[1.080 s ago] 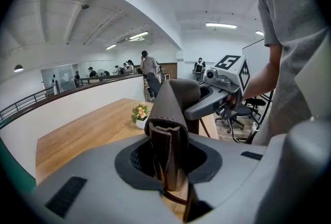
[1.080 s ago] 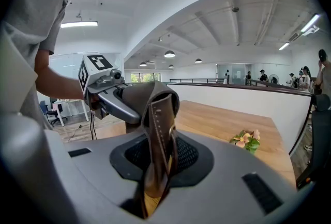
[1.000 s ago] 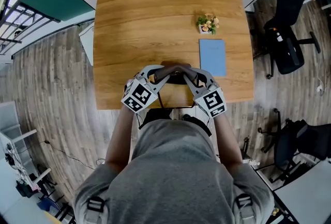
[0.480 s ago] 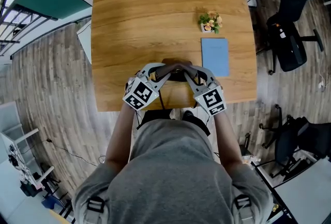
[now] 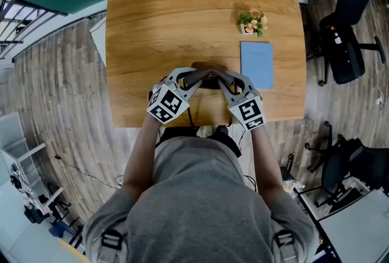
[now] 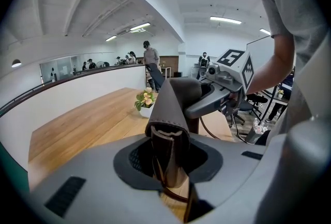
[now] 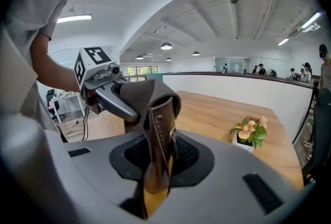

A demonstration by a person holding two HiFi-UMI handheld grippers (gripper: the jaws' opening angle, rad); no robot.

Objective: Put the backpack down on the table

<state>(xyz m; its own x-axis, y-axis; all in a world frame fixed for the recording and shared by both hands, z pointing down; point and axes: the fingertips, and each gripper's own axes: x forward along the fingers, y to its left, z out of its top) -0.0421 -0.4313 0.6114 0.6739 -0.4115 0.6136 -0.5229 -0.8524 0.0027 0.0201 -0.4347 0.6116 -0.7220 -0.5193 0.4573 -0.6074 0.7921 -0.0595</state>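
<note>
The square light-wood desk [image 5: 182, 13] fills the upper part of the head view, with grey plank flooring around it. The person in a grey shirt [image 5: 200, 195] stands at its near edge, both forearms reaching forward.

The dark brown leather backpack [image 5: 207, 79] is over the desk's near edge, between the two hands. From above only its top shows, so I cannot tell whether its underside touches the wood.

The left claw [image 5: 193, 78] is clamped on a folded brown leather strap [image 6: 173, 109] of the bag, the leather pinched upright between its jaws. The right claw [image 5: 222, 78] is clamped in the same way on a stitched strap [image 7: 158, 114]. The two tips are close together and face each other.

A flat blue rectangular notebook [image 5: 256, 64] lies on the desk just right of the right claw. A small potted plant with pale flowers [image 5: 252, 21] stands just beyond the notebook.
</note>
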